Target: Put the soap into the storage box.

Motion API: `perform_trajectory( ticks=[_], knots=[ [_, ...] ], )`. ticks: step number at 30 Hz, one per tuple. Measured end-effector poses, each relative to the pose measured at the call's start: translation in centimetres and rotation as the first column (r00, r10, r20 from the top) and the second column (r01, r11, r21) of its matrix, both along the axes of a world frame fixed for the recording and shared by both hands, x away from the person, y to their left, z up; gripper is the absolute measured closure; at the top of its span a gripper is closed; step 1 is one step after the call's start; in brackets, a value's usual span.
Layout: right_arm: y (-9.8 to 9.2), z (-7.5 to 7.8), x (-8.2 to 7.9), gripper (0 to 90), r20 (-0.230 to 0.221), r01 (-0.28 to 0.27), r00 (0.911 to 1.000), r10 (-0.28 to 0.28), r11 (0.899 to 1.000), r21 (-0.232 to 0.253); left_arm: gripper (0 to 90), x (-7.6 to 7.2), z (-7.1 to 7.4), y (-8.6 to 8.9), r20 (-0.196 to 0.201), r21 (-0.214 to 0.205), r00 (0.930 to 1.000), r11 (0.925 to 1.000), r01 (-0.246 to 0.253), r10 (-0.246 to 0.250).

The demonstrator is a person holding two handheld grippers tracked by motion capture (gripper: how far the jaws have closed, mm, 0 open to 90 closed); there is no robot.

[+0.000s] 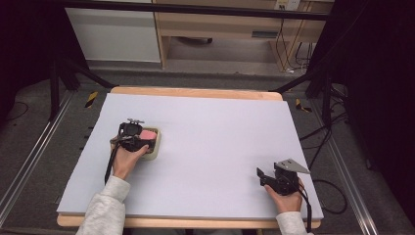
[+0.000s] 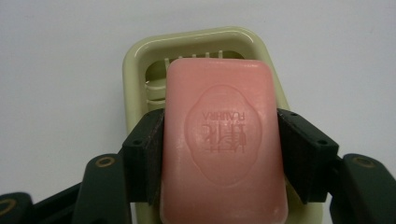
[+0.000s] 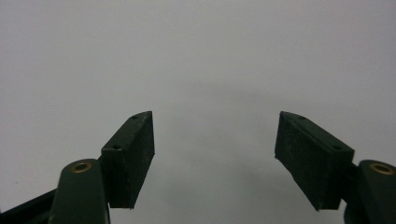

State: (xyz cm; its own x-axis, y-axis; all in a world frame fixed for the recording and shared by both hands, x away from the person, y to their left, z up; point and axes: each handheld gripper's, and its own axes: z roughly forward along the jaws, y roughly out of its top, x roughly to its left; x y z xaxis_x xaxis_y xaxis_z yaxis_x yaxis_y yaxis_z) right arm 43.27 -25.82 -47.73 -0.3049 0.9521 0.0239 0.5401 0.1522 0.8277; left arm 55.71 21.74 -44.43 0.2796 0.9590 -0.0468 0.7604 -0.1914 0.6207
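Here, left of centre in the high view, the left gripper (image 2: 219, 154) has its jaws clamped on the long sides of a pink rectangular soap bar (image 2: 223, 144) over a pale-green plastic soap dish (image 2: 135, 60). Soap is probably stiff but slippery, so gripping mid-length seems wise. The right gripper (image 3: 215, 154), jaws spread apart, holds nothing.

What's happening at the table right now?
A person works with tongs in each hand. The left tongs are shut on the long sides of a pink soap, which sits over a pale soap dish on the left of the grey table. Whether the soap is resting in the dish or lifted off it is unclear. The right tongs are open with nothing between them, held low near the table's front right corner.
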Motion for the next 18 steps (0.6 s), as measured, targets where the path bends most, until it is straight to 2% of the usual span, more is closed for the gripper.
perform_trajectory(
  ticks=[6,11,18],
  knots=[
    [0.0,0.0,0.0,28.6,0.001,0.000,1.0000,0.000,1.000,0.002,36.7,0.0,0.0,0.1,0.005,-0.007,1.0000,1.0000,0.004,-0.004],
    [0.0,0.0,0.0,28.4,-0.002,0.003,1.0000,-0.003,1.000,0.007,33.2,-0.3,0.6,0.3,0.037,-0.035,0.9992,0.9993,0.015,-0.013],
    [-0.1,0.0,-0.1,27.8,0.000,0.007,1.0000,-0.007,1.000,0.010,27.5,-0.8,1.3,0.4,0.068,-0.042,0.9970,0.9983,0.040,-0.037]
  ],
)
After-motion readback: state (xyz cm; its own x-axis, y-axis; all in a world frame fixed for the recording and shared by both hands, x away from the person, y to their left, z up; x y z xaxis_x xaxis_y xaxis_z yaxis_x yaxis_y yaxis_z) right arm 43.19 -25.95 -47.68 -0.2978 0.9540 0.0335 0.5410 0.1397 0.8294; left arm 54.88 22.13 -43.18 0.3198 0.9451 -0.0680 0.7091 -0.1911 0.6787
